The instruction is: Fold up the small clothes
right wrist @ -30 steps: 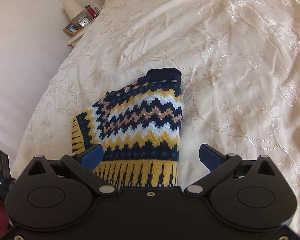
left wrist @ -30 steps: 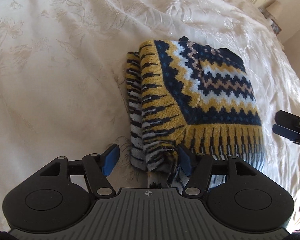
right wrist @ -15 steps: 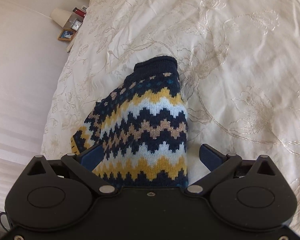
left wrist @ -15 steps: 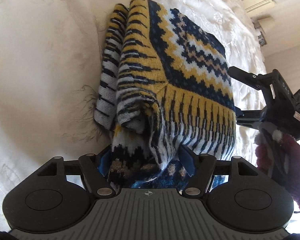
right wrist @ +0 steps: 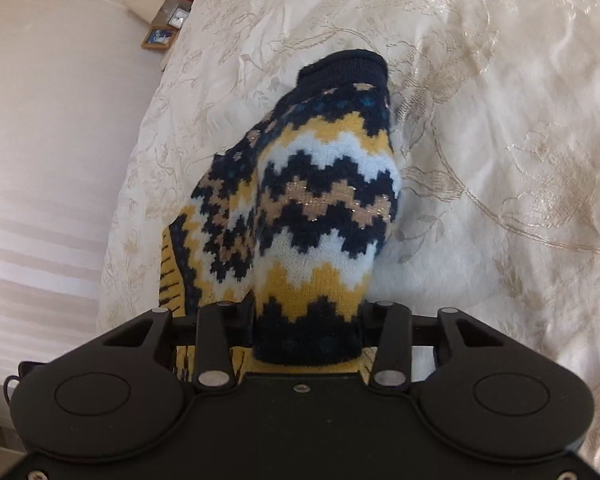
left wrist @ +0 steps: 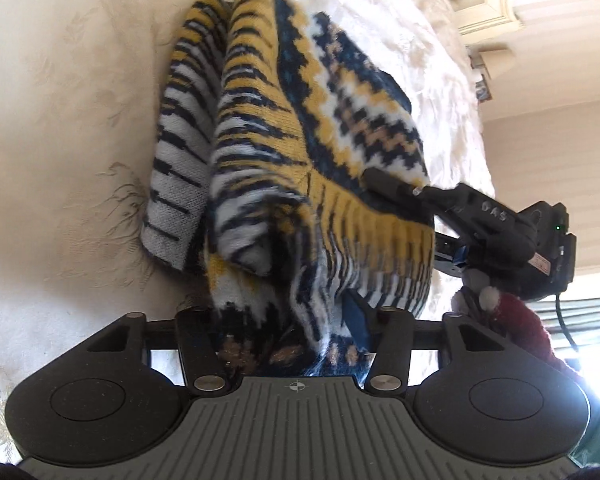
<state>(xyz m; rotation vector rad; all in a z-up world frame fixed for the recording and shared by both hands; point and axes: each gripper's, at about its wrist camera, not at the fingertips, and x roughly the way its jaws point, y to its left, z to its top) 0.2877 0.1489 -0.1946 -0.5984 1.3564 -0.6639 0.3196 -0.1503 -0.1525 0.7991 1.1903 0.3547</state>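
Both jaws clamp the folded knit sweater (left wrist: 320,152): left gripper (left wrist: 288,320) and right gripper (right wrist: 308,320) pinch its near hem, likely to lift it off the bedspread (right wrist: 480,100)

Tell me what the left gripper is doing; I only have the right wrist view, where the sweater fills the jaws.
Observer: The left gripper is shut on the sweater, pinching its near folded corner.
Operator: How does my right gripper sit on it?
Observer: From the left wrist view, the right gripper has one finger on top of the yellow ribbed hem and the other below it.
Operator: Any loose part?
Observer: A white-and-navy striped layer sticks out on the far side, resting on the bedspread.
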